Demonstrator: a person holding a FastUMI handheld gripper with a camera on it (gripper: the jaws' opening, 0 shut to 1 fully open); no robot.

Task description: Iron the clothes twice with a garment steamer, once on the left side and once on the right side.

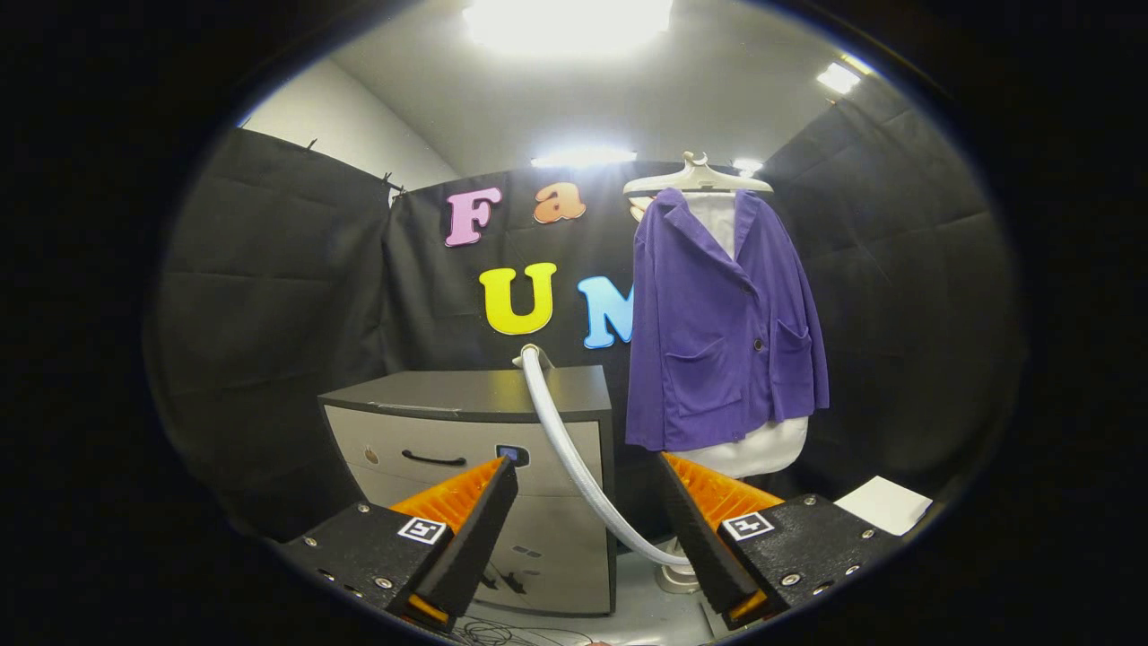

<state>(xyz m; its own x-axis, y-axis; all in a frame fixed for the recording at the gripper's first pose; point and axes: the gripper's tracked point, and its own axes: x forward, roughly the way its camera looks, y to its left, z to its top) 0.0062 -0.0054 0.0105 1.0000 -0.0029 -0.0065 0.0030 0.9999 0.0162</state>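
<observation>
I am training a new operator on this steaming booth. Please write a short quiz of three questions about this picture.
1. True or false: the hand-held gripper holds the hose.
2. What does the purple jacket hang on?
3. The hose rises in front of: A) the cabinet B) the jacket C) the white paper.

Key: 1. False; its fingers are open, with the hose beyond them. 2. A hanger. 3. A.
</observation>
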